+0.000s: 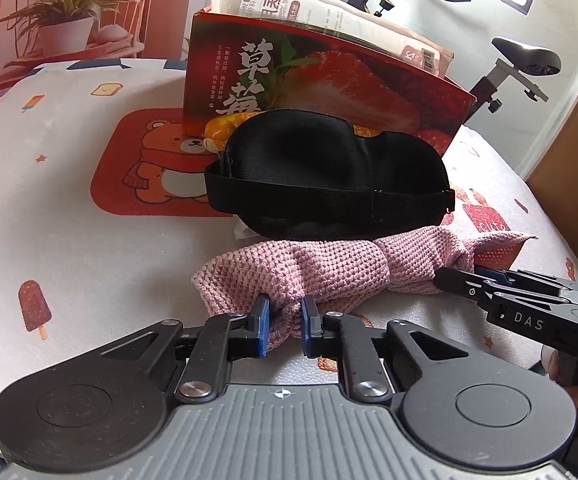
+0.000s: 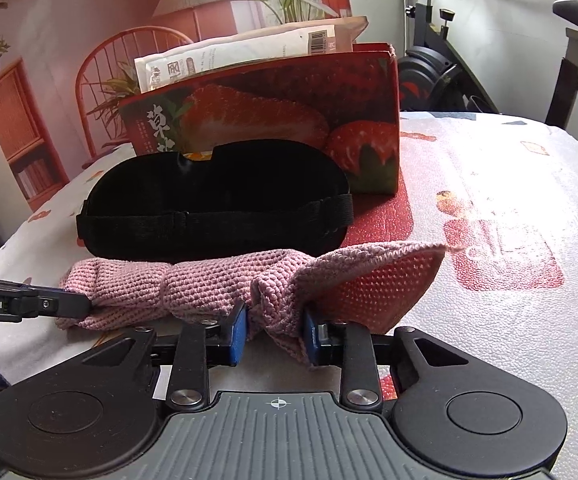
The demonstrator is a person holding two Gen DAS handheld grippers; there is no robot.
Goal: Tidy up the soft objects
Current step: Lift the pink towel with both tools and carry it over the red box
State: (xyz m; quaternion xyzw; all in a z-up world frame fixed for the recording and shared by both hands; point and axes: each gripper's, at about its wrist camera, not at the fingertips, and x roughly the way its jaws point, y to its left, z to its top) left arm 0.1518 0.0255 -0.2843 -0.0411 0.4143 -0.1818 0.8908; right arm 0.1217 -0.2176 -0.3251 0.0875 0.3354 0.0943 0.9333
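Both grippers are on the pink knitted cloth point(image 1: 329, 268), one at each end. The left gripper point(image 1: 285, 326) has its blue pads point(image 1: 262, 330) pinched in on a bunched fold at the cloth's left end, the fabric squeezed tight between them. Over on the other side, the right gripper point(image 2: 275, 332) is clamped on the twisted knot of fabric near the right end, its pads point(image 2: 239, 330) pressing in from both sides. In the left wrist view the right gripper comes in from the right edge with its tips at the cloth; in the right wrist view the left gripper's tip shows at the left, touching the cloth's far end.

The cloth lies rolled into a long sausage across the printed table cover point(image 1: 69, 240), with one corner flared open on the right, showing a red dotted underside. Just behind it, touching its back edge, sits a black sleep mask point(image 1: 329, 176), strap facing the cameras. Behind the mask stands a red strawberry box point(image 1: 329, 88), with white paper packets point(image 1: 309, 8) sticking out of its top. Something small and orange point(image 1: 217, 128) peeks out between mask and box, too hidden to identify
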